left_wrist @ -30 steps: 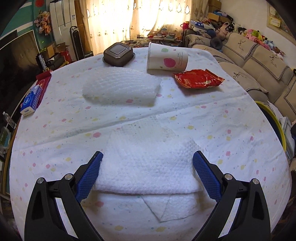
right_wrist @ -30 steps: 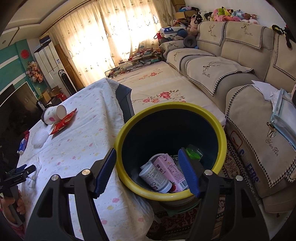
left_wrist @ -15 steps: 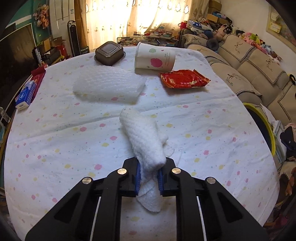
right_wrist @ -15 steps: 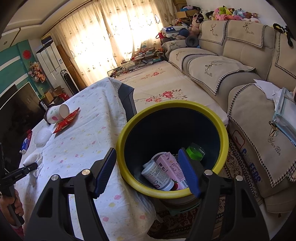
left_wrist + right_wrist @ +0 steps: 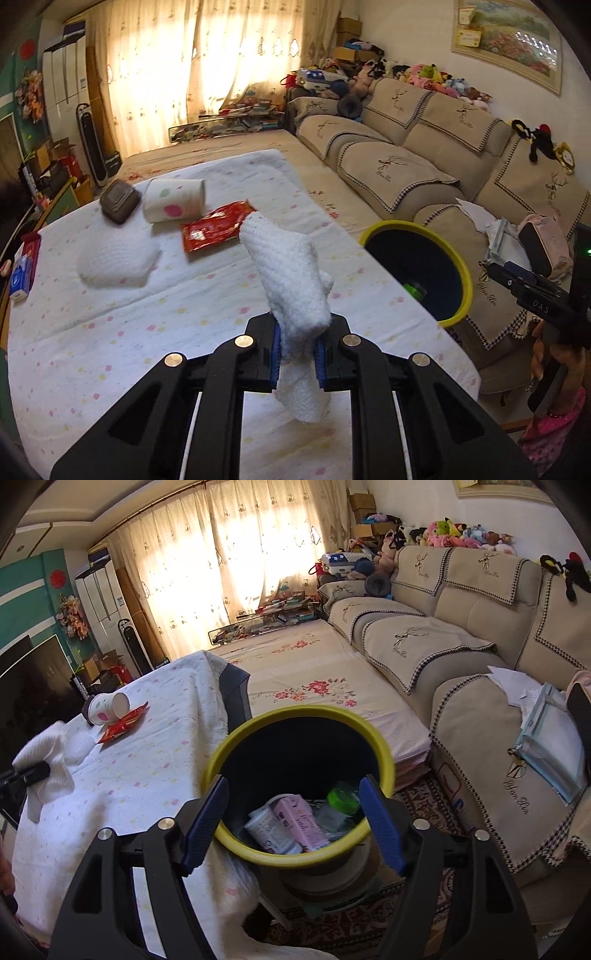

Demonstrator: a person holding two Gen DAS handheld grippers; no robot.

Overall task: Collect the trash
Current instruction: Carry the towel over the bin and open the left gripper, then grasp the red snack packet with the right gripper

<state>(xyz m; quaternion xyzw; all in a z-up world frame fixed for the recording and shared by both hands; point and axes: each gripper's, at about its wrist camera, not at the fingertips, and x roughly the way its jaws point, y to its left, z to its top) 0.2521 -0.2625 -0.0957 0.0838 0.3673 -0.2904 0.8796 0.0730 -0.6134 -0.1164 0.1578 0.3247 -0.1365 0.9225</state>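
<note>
My left gripper (image 5: 297, 352) is shut on a crumpled white paper towel (image 5: 291, 280), lifted clear of the spotted tablecloth (image 5: 147, 317); the towel (image 5: 44, 771) also shows at the left edge of the right wrist view. On the cloth lie a bubble wrap pad (image 5: 116, 258), a red snack wrapper (image 5: 216, 229), a tipped paper cup (image 5: 173, 201) and a brown lidded box (image 5: 120, 201). The yellow-rimmed bin (image 5: 417, 269) stands off the table's right edge. My right gripper (image 5: 293, 819) hovers over the bin (image 5: 299, 786), its jaws opening with nothing between them.
Cartons and a green-capped bottle (image 5: 338, 805) lie in the bin. A beige sofa (image 5: 461, 646) with papers runs along the right. A tissue pack (image 5: 19, 278) sits at the table's left edge. A hand (image 5: 554, 362) holds the right gripper's handle.
The left jaws closed on the flat paper towel, bunched it, and lifted it up and to the right toward the bin. The right gripper shifted slightly and its jaws widened.
</note>
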